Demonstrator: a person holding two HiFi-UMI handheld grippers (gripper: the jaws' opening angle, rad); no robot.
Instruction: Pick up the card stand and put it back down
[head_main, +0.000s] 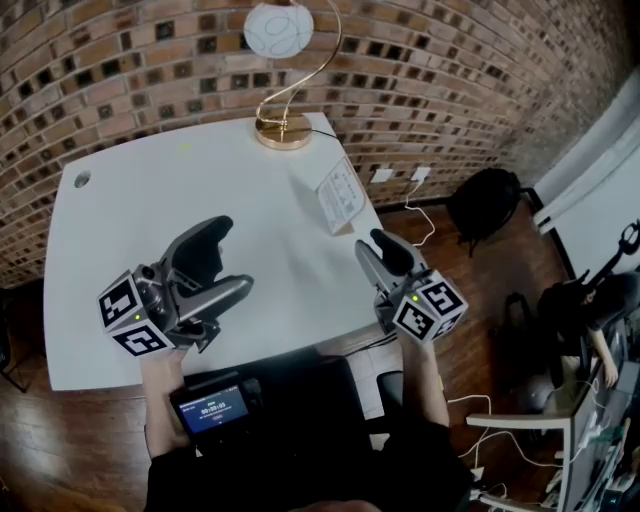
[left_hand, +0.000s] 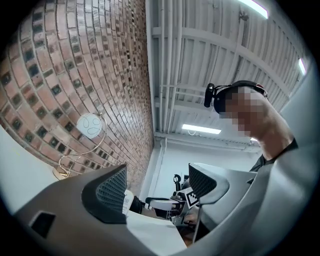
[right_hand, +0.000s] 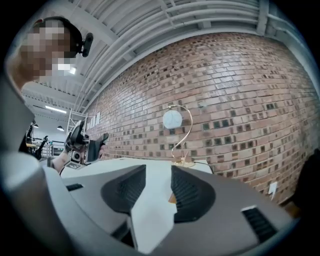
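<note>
The card stand (head_main: 340, 195) stands upright on the white surface (head_main: 130, 200), close to its right edge and toward the far corner, with its printed face turned to the right. The right tongs (head_main: 372, 243) hover just short of it, near the same edge, pointing at its near end. In the head view a small gap separates them from the stand. In the right gripper view those tongs (right_hand: 157, 182) are spread. A pale panel shows in the gap between the pads, but neither pad presses on it. Against the white surface I cannot tell for certain that the panel is the stand.

The left tongs (head_main: 232, 258) hang over the middle of the surface, well apart from the stand, also spread with nothing between them (left_hand: 157, 187).

Beyond the stand, a lamp (head_main: 283, 130) with a gold base sits at the far edge against the brick wall (head_main: 450, 70). Bare surface lies between the stand and the left tongs. To the right the surface drops off to a wood floor (head_main: 450, 290), where a dark bag (head_main: 485, 205) sits.
</note>
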